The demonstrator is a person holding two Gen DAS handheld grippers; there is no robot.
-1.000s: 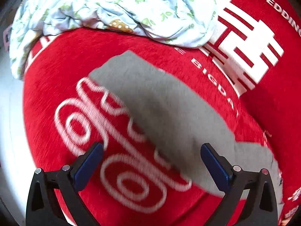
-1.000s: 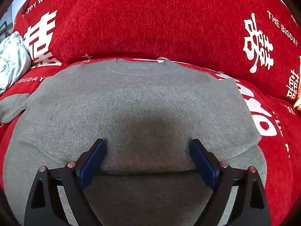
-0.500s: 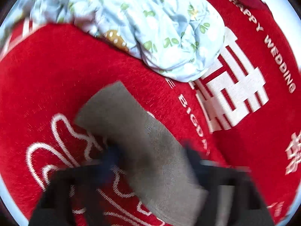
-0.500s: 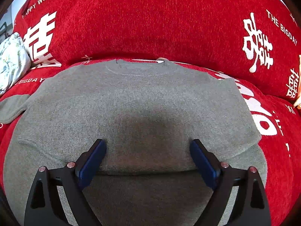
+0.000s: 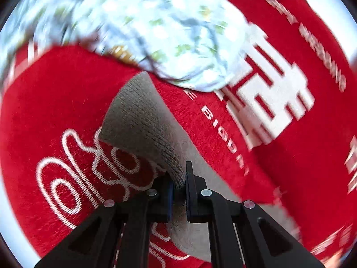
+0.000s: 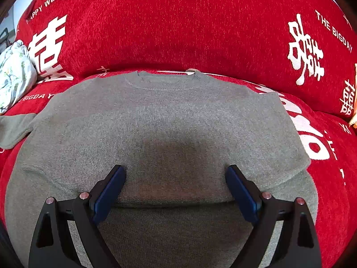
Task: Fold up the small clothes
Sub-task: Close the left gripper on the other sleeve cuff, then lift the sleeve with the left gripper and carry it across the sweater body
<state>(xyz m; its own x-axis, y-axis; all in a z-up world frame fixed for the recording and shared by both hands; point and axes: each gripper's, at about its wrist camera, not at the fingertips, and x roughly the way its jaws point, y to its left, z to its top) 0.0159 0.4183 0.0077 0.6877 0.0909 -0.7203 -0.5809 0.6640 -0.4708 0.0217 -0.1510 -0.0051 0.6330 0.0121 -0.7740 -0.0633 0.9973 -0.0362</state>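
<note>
Grey knit sweater lies flat on the red sofa cover, neckline at the far side, lower part folded up toward the near edge. Left gripper has its fingers pinched tight on the sleeve, lifting it off the cushion. Right gripper hovers over the sweater's body, fingers spread wide, holding nothing. Pale floral cloth sits bunched at the far left.
</note>
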